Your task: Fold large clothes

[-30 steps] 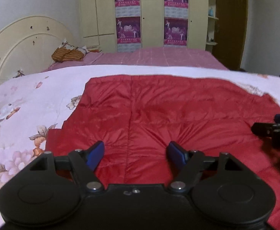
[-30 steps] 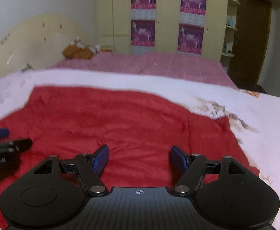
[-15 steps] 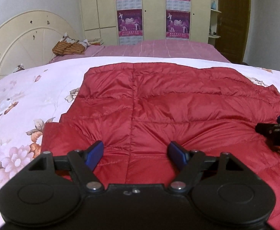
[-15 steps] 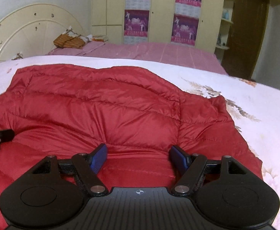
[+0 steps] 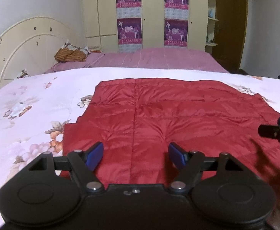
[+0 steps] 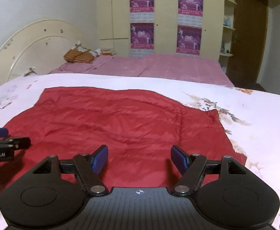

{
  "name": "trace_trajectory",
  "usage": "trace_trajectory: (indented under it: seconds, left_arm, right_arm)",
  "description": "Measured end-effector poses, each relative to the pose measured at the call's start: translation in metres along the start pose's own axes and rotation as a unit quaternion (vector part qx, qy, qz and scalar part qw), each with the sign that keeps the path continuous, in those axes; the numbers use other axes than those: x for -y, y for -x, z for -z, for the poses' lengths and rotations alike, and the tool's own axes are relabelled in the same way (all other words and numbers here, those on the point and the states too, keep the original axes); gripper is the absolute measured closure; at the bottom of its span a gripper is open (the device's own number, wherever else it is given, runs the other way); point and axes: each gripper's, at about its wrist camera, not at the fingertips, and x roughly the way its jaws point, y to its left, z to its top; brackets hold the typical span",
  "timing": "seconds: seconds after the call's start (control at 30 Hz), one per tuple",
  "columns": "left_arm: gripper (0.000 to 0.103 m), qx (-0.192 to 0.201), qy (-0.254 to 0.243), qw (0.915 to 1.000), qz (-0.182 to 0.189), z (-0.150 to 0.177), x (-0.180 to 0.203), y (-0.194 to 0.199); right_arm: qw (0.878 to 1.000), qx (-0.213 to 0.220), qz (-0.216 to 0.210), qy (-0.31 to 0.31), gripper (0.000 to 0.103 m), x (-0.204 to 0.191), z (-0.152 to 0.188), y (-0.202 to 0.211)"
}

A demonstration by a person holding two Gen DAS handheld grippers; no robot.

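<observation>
A red quilted down jacket [image 5: 159,115] lies spread flat on a floral white bedspread [image 5: 34,115]; it also fills the middle of the right wrist view [image 6: 111,122]. My left gripper [image 5: 136,155] is open and empty, hovering over the jacket's near left part. My right gripper [image 6: 139,158] is open and empty over the near right part. Each gripper shows at the edge of the other's view: the right one [image 5: 277,131] and the left one [image 6: 6,143].
The bedspread [image 6: 254,115] surrounds the jacket. Behind it lies a pink bed [image 5: 159,59] with a brown pillow [image 5: 69,55], a cream headboard [image 5: 25,44], a wardrobe with purple posters [image 5: 128,15] and a brown door [image 5: 229,25].
Both views have tilted down and back up over the jacket. Both grippers stay open and empty; the jacket lies as before.
</observation>
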Motion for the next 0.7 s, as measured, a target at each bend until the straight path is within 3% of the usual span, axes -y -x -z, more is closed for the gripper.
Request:
trace_trajectory:
  seconds: [0.23,0.33,0.47,0.53,0.7]
  left_arm:
    - [0.03,-0.007,0.001,1.0,0.002,0.024,-0.006,0.021]
    - [0.03,-0.004,0.034,0.9994,-0.004,0.033,-0.016,0.038]
    - [0.028,-0.034,0.078,0.9964,0.009,0.046,-0.032,0.051]
    - [0.026,-0.053,0.11,0.9923,0.021,0.051,-0.041,0.051]
    - [0.026,-0.106,0.206,0.9716,0.048,0.064,-0.062,0.037]
  right_arm:
    - [1.0,-0.008,-0.003,0.017,0.031,-0.016,0.025,0.024]
    - [1.0,-0.009,0.002,-0.004,0.031,-0.011,0.033,0.037]
    - [0.999,-0.034,0.001,-0.036,0.031,0.002,0.044,0.053]
    - [0.998,-0.049,0.006,-0.046,0.031,0.008,0.052,0.058]
    - [0.994,-0.075,0.005,-0.076,0.031,0.021,0.065,0.061]
